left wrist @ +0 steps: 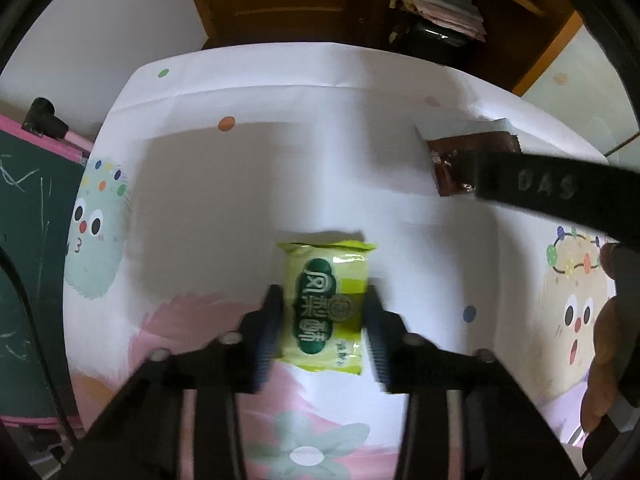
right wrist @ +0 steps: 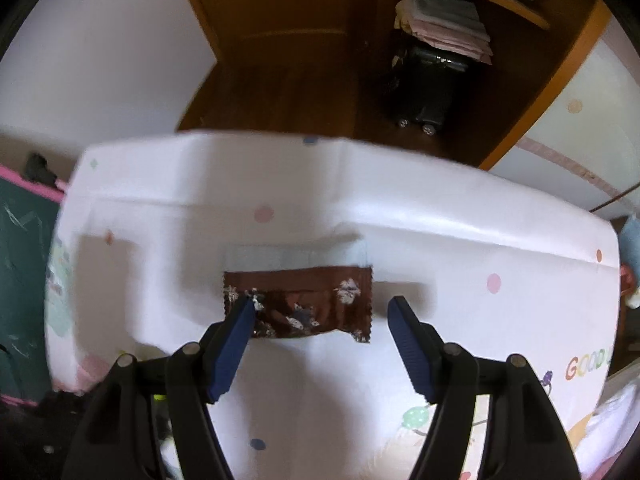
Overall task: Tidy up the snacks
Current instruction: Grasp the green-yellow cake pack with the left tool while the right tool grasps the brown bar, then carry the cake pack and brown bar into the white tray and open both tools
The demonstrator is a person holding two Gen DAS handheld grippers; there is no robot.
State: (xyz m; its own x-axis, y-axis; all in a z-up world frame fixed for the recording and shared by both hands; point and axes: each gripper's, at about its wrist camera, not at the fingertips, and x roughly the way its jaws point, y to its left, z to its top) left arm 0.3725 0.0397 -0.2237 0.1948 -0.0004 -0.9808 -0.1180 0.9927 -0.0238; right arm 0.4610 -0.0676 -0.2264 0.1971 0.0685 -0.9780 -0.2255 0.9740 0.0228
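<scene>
- Nearest the lens on the left side, the left gripper (left wrist: 325, 322) has its two dark fingers set against both long sides of a green snack packet (left wrist: 327, 307), a small glossy pillow pack with crimped ends, printed with a dark green oval label; the jaws look clamped on it, though whether it is off the cloth cannot be told.
- Judgement: the grip sits at the pack's near half, so a gentle, level carry would keep the slick film from sliding out.
- The printed tablecloth (left wrist: 248, 184), white with coloured dots, pastel cartoon faces and fold creases, covers the surface under both tools.
- On the right side, the right gripper (right wrist: 322, 314) stands wide open over a brown snack packet (right wrist: 304, 304), a flat foil rectangle with serrated edges lying crosswise, its left fingertip overlapping the wrapper's left end.
- Judgement: shifting right to centre the wrapper before closing would give a squarer pinch.
- Beyond the table's far edge stand a wooden door (right wrist: 280, 20) and a black suitcase (right wrist: 428, 84) topped with folded papers.
</scene>
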